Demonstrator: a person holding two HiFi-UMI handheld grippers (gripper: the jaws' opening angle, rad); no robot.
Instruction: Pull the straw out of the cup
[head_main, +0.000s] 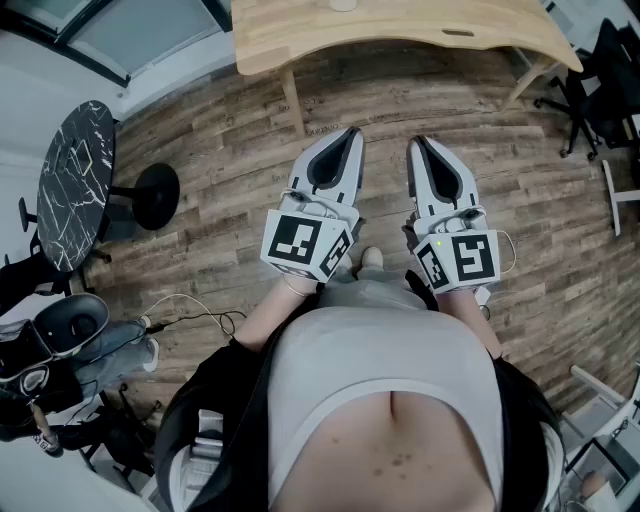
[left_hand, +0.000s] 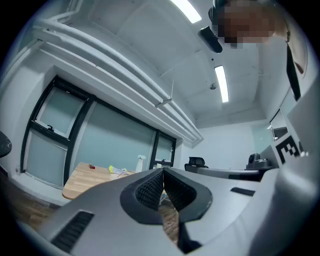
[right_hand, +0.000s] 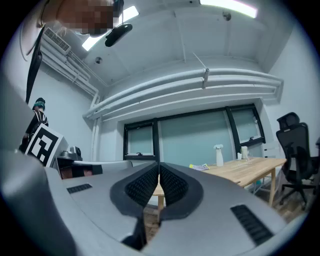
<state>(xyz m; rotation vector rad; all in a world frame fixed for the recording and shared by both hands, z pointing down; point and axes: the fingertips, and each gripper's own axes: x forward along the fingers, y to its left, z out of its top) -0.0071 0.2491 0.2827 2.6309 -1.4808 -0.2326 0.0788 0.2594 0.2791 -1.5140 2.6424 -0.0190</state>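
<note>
I hold both grippers level in front of my body, side by side above the wooden floor. My left gripper (head_main: 350, 135) is shut with nothing between its pads, and the left gripper view shows its tips (left_hand: 163, 172) meeting. My right gripper (head_main: 418, 145) is also shut and empty, its jaws (right_hand: 159, 167) pressed together. Far ahead, on a light wooden table (right_hand: 250, 172), stands a small pale cup (right_hand: 243, 152) beside a white spray bottle (right_hand: 218, 155). The cup is too small for me to make out a straw. Both grippers are well short of the table.
The wooden table (head_main: 400, 30) spans the top of the head view, one leg (head_main: 293, 100) ahead of my left gripper. A round black marble table (head_main: 75, 180) stands at the left and a black office chair (right_hand: 295, 160) at the right. Cables and bags (head_main: 60, 340) lie at the lower left.
</note>
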